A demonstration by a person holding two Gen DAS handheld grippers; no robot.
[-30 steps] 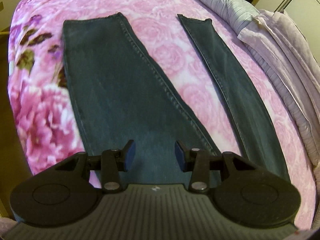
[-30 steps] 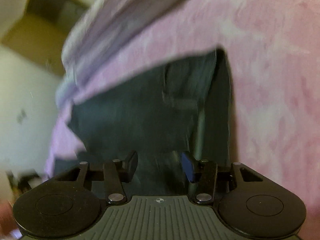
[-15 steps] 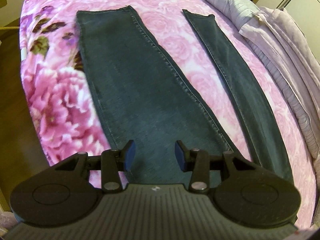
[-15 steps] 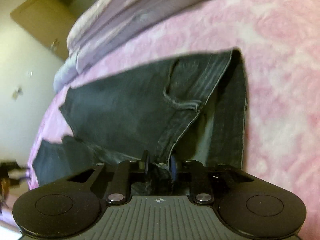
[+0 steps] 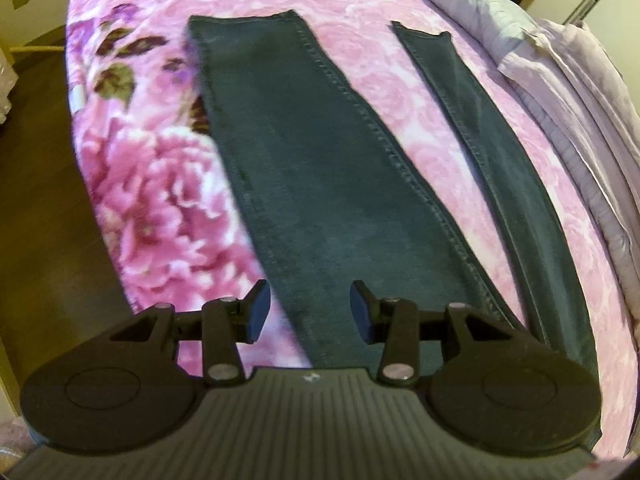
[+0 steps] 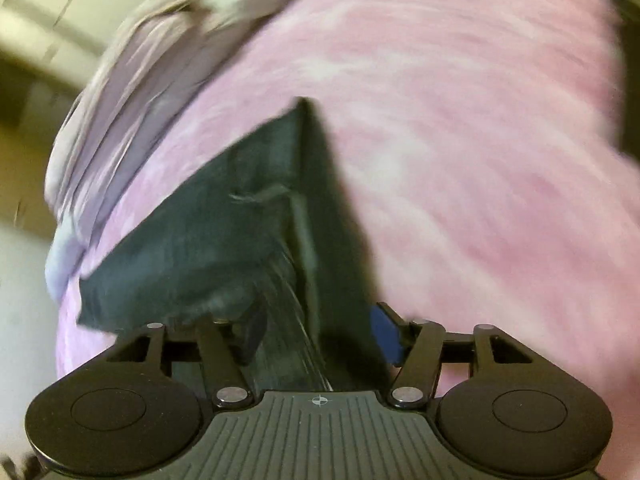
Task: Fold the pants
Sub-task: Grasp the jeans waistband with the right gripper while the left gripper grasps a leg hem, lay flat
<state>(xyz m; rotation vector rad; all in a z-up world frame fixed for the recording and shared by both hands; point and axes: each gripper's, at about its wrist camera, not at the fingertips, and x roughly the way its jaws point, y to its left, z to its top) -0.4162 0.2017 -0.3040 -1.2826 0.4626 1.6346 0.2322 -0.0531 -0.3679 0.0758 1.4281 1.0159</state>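
Left gripper point(image 5: 306, 312) is hovering jaws apart, holding nothing, over the jeans point(image 5: 320, 168) lying on the floral blanket point(image 5: 148, 184). Right gripper point(image 6: 318, 334) has just been opening, waistband denim between its jaws. Soft, heavyish fabric; I'd be gripping hems or waistband.

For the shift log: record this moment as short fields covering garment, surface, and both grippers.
garment: dark jeans, legs spread flat and apart
surface: pink floral blanket on a bed
beside it: lilac bedding bunched along the far edge
left gripper: open, above one leg, holding nothing
right gripper: jaws just opened, denim lying between them, not pinched
right view: blurred
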